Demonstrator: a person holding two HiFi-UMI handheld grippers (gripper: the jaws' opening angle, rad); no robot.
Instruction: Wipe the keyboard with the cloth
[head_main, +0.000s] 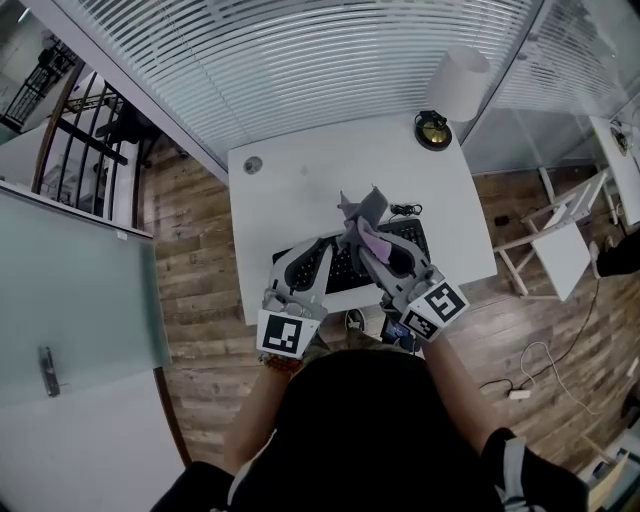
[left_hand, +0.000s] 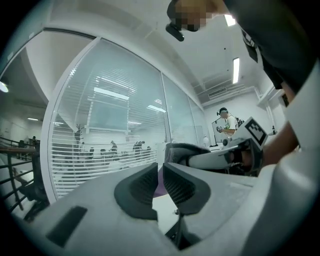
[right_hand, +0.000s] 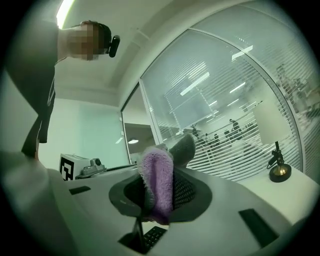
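Cloth pinched in right gripper above keyboard, left gripper jaws closed together

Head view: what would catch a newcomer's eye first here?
The purple and grey cloth stands out first, clamped in the right gripper above the black keyboard at the near edge of the white desk. The left gripper sits close beside it with its jaws together. Behind the desk, a curved wall of white blinds fills the top of the view.
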